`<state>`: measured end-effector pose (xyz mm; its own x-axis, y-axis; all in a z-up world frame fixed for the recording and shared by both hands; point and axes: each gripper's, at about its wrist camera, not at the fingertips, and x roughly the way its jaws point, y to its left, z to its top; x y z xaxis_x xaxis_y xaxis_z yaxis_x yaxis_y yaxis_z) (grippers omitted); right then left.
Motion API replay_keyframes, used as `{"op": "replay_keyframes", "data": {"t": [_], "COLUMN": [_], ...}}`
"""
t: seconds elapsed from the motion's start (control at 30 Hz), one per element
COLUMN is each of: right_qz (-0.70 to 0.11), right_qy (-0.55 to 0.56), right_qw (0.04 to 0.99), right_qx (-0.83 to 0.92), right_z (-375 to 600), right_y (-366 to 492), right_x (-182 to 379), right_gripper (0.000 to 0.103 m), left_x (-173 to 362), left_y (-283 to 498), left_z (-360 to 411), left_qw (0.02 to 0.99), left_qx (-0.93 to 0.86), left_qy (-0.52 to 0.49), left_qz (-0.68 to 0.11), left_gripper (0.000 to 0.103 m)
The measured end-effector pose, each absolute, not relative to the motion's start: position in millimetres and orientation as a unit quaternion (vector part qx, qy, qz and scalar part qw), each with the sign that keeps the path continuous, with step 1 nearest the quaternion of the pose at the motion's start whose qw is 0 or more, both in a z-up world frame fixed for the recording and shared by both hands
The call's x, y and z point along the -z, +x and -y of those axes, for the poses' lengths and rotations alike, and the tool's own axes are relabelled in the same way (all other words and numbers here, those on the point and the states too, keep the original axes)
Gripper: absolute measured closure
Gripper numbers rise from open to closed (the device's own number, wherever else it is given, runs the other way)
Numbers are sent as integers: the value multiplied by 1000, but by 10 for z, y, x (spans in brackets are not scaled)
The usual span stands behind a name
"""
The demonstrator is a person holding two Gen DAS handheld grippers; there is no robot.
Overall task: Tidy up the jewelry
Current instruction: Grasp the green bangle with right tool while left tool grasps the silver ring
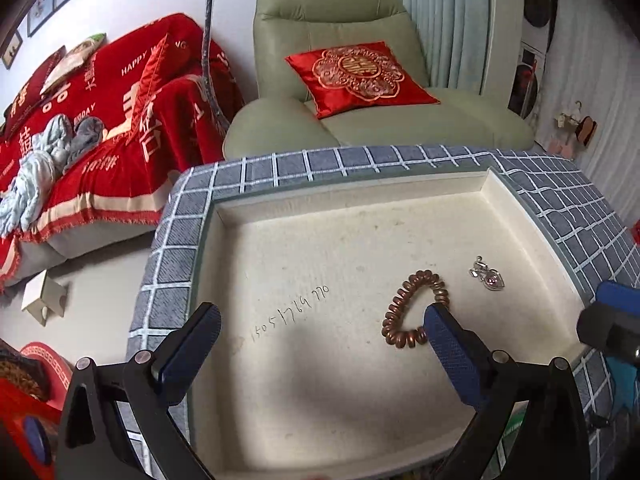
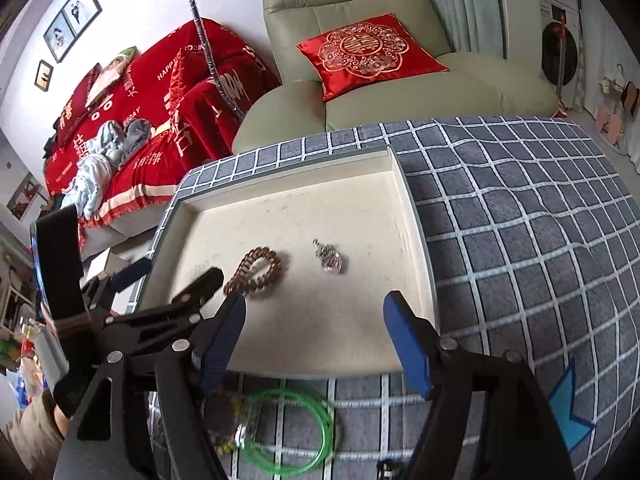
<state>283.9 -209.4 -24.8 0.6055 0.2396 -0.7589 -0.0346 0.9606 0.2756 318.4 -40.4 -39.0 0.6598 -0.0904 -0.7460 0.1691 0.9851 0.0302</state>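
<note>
Bracelet (image 1: 414,309) of copper-brown beads lies flat on the tray floor, right of centre in the left wrist view, its loop pinched into a rough heart shape. Silver pendant (image 1: 487,277) with a pinkish stone lies just right of it, apart, not touching. Both sit inside the tray (image 1: 224,216), cream, shallow, with low walls; handwritten digits (image 1: 290,312) on its floor left of the bracelet

Left gripper (image 1: 322,344) jaws spread wide, nothing between the pads; its right fingertip overlaps the bracelet's near edge in view, contact unclear. Right gripper (image 2: 314,328) jaws released too, nothing held, hovering over the tray's near right part; the bracelet (image 2: 256,270) and pendant (image 2: 330,258) lie beyond its tips, clear of them

Tray rests on a grey cloth (image 2: 520,240) with a white grid. On the cloth in front of the tray, in the right wrist view, green bangles (image 2: 288,428) lie flat, with a small heap of other pieces (image 2: 236,436) beside them, too blurred to name

Behind: green armchair (image 1: 360,12) with a red cushion (image 1: 360,74), sofa under a red throw (image 1: 120,92), framed pictures (image 2: 72,20) on the wall
</note>
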Motion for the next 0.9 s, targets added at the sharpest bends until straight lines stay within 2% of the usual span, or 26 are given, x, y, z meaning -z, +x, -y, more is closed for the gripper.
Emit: {"op": "replay_keyframes", "data": {"t": [0.03, 0.07, 0.47, 0.9], "right_qz": [-438, -439, -453, -495], "right_qy": [117, 118, 119, 95], "right_qw": [888, 888, 880, 861], "right_qx": [-76, -75, -80, -65], "right_z": [2092, 2092, 2083, 2008], "right_y": [2797, 2765, 2351, 2160], "right_x": [237, 232, 243, 631], "right_gripper": [22, 21, 21, 21], "left_x": [380, 374, 171, 574], "left_y": [3176, 3169, 2557, 1927], "left_z": [393, 378, 36, -373], "left_qw": [909, 908, 908, 880], "left_qx": [70, 73, 111, 100], "left_qy": [50, 48, 25, -9], "left_qz": [-407, -410, -404, -464], "left_gripper": [0, 0, 0, 0]}}
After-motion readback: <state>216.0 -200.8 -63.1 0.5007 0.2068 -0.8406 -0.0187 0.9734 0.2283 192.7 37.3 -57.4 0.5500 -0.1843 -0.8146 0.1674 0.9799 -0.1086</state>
